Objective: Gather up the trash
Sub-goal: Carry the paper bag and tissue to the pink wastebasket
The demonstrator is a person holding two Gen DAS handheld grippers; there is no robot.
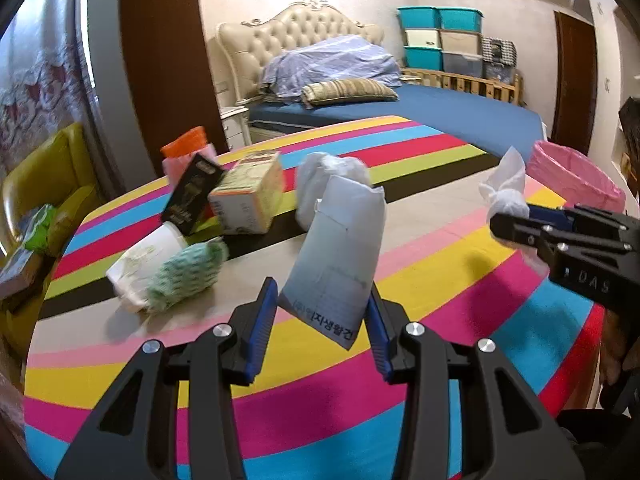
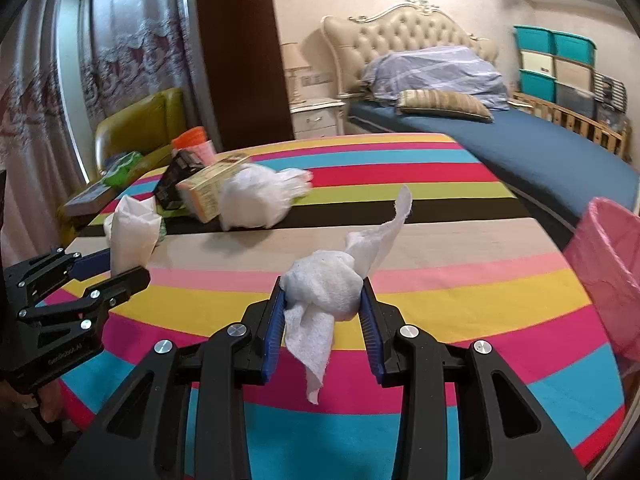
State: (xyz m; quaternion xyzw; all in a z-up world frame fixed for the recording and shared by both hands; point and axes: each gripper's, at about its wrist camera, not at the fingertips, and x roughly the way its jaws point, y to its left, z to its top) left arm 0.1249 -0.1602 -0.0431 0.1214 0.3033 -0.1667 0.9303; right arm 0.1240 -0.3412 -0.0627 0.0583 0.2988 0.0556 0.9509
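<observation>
My left gripper (image 1: 322,312) is shut on a white paper pouch (image 1: 336,252) with printed text and holds it above the striped table (image 1: 440,288). It also shows in the right wrist view (image 2: 116,268) with the pouch (image 2: 132,236). My right gripper (image 2: 322,300) is shut on a crumpled white tissue (image 2: 324,288) whose tail hangs down. It shows at the right of the left wrist view (image 1: 510,222) with the tissue (image 1: 506,184). A bin with a pink liner (image 2: 608,272) stands past the table's right edge and shows in the left wrist view (image 1: 572,176).
At the table's far left lie a yellow carton (image 1: 248,196), a black box (image 1: 192,192), a white crumpled bag (image 2: 256,198), a green-patterned wrapper (image 1: 184,272) and an orange-lidded cup (image 1: 186,152). A yellow chair (image 2: 140,128) and a bed (image 2: 520,136) stand beyond.
</observation>
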